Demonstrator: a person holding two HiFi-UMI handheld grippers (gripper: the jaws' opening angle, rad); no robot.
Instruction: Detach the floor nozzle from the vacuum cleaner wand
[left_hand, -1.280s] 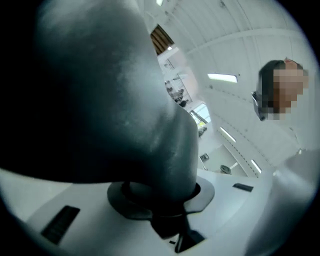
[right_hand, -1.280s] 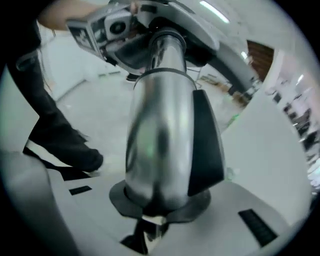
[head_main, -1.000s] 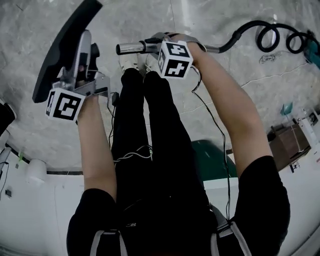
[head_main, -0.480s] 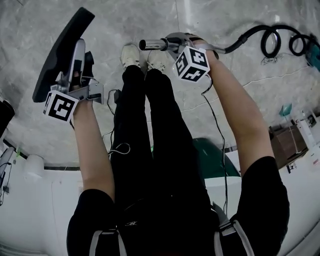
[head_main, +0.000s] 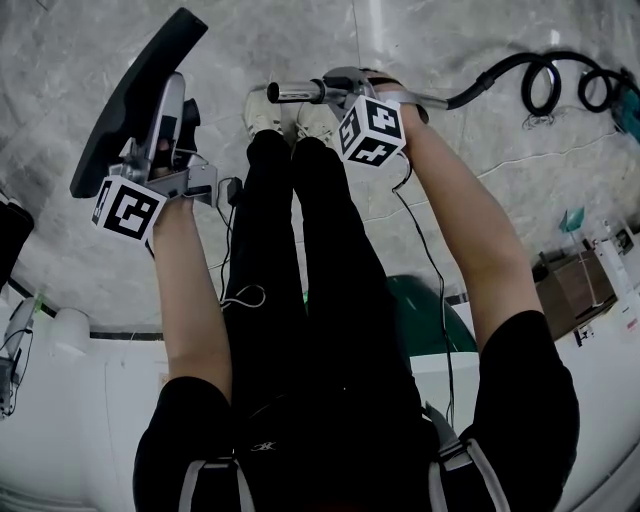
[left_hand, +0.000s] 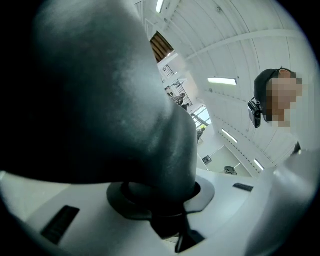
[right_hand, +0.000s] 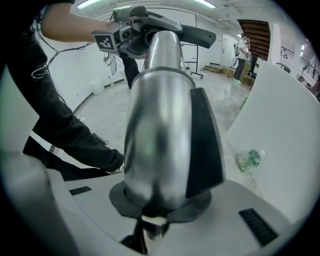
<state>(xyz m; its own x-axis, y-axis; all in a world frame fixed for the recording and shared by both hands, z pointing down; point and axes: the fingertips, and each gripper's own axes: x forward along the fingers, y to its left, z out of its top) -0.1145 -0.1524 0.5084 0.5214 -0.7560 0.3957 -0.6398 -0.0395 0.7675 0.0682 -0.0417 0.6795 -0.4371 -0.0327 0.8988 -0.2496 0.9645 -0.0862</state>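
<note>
The black floor nozzle (head_main: 135, 95) hangs tilted at the upper left, apart from the wand. My left gripper (head_main: 165, 115) is shut on its neck, and that dark neck (left_hand: 110, 100) fills the left gripper view between the jaws. The silver wand (head_main: 300, 92) lies level at top centre with its free end pointing left. My right gripper (head_main: 345, 92) is shut on it. In the right gripper view the wand tube (right_hand: 160, 125) runs away from the jaws toward the nozzle (right_hand: 195, 32) and the left gripper (right_hand: 112, 37).
A black hose (head_main: 545, 65) runs from the wand and coils on the marble floor at the top right. The person's legs and shoes (head_main: 262, 110) stand between the two grippers. A brown box (head_main: 575, 285) sits at the right. A green bottle (right_hand: 248, 160) lies by a white panel.
The wand's free end has shifted a little to the right and then back slightly left. The nozzle has swayed slightly in the left gripper. Both grips are unchanged and the two parts stay apart.
</note>
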